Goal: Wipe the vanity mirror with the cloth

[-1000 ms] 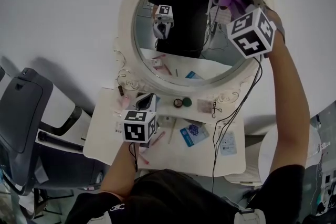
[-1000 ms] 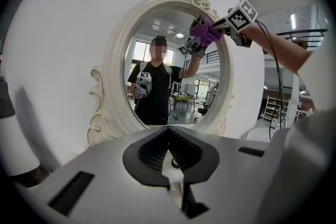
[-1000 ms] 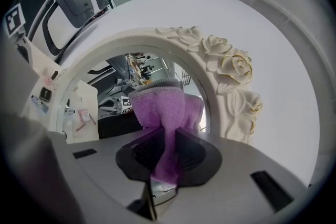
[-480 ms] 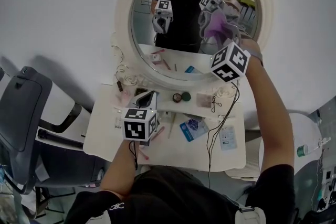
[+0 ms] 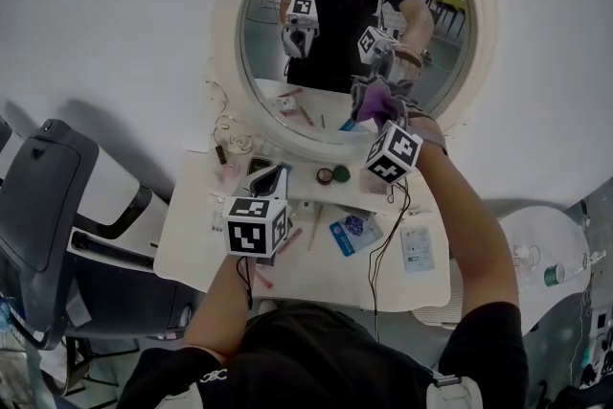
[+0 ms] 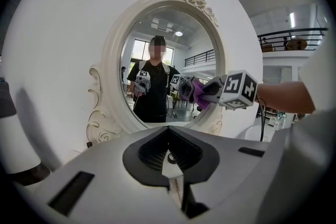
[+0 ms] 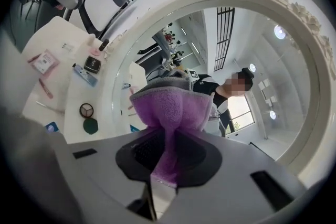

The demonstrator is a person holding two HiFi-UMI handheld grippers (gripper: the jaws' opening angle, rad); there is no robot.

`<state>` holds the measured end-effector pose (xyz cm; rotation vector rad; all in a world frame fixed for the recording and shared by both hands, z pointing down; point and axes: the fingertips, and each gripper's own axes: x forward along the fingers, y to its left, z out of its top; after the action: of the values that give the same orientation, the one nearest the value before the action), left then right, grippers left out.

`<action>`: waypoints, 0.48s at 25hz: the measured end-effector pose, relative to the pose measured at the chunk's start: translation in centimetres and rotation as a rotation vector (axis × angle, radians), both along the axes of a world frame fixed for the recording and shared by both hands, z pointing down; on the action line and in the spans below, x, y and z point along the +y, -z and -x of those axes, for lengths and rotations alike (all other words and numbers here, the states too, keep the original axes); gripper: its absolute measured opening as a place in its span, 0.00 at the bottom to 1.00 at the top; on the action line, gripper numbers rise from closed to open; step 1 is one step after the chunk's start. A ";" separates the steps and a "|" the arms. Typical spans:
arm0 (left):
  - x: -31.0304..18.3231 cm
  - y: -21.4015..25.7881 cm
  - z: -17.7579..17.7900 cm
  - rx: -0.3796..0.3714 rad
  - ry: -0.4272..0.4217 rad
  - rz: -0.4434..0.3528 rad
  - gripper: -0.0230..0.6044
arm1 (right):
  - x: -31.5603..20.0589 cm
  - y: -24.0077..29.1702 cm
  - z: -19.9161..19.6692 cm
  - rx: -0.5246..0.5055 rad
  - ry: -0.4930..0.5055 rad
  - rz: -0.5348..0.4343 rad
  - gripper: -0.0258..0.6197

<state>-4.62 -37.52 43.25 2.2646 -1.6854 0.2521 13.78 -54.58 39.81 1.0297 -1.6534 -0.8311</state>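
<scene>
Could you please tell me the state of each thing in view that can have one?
Left tongs: shut, empty, held above the white table.
Right tongs: shut on the purple fleecy cloth.
Purple fleecy cloth: bunched, pinched at its middle, touching the glass.
Oval white-framed vanity mirror: upright against the wall, with the cloth at the lower right of its glass.

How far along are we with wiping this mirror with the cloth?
Done: the right gripper has swept the purple terry cloth from the top right of the oval white-framed vanity mirror down to its lower right. In hand: its jaws clamp the cloth at the glass near the bottom rim. Left: centre and left glass, apparently unwiped; the left gripper hangs shut and empty.
</scene>
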 end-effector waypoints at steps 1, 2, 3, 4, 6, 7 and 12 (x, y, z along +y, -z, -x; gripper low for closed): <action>0.0 0.1 0.0 0.001 0.002 -0.003 0.05 | 0.0 -1.2 0.0 0.001 -0.001 0.020 0.14; 0.0 0.1 -0.1 0.000 0.002 -0.005 0.05 | 0.0 -2.6 0.1 0.007 -0.002 0.043 0.14; 0.1 0.2 -0.1 -0.002 0.002 -0.006 0.05 | 0.0 -4.0 0.1 0.017 -0.004 0.068 0.14; 0.1 0.2 -0.2 -0.003 0.001 -0.006 0.05 | 0.0 -5.6 0.1 0.030 -0.005 0.092 0.14; 0.3 0.1 -0.2 -0.008 0.002 -0.001 0.05 | 0.1 -8.7 0.1 0.055 -0.011 0.137 0.14; 0.3 0.0 -0.1 -0.011 0.004 0.002 0.05 | 0.1 -10.1 0.2 0.065 -0.018 0.159 0.14; 0.5 -0.4 1.0 -0.017 0.028 0.015 0.05 | 0.3 -14.5 2.0 0.103 -0.025 0.210 0.14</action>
<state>-5.65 -37.02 43.70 2.2324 -1.7160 0.2777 11.75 -54.30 54.35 0.8467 -1.5989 -0.6670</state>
